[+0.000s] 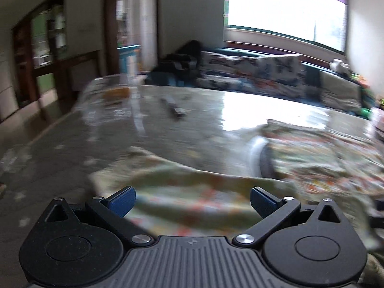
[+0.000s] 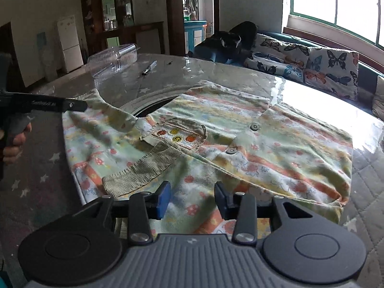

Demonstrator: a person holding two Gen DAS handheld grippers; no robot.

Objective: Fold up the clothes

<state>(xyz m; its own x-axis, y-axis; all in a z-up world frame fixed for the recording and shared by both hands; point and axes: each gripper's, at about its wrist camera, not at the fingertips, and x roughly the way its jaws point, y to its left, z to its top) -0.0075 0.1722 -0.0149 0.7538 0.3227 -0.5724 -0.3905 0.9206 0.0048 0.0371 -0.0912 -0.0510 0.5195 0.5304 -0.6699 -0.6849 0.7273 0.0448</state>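
Soft, limp pastel-striped printed cotton child's shirt [image 2: 216, 144] lies flat ahead of the right gripper [image 2: 192, 200], jaws apart, empty; left gripper [image 1: 192, 202] likewise spread. Best taken at a sleeve edge.

Both wrist cameras look forward, low over the surface [image 2: 216, 72], towards the window [image 2: 336, 0]. Both sit near the patterned garment [image 2: 216, 144], which they share, along with the butterfly sofa [image 2: 312, 62].
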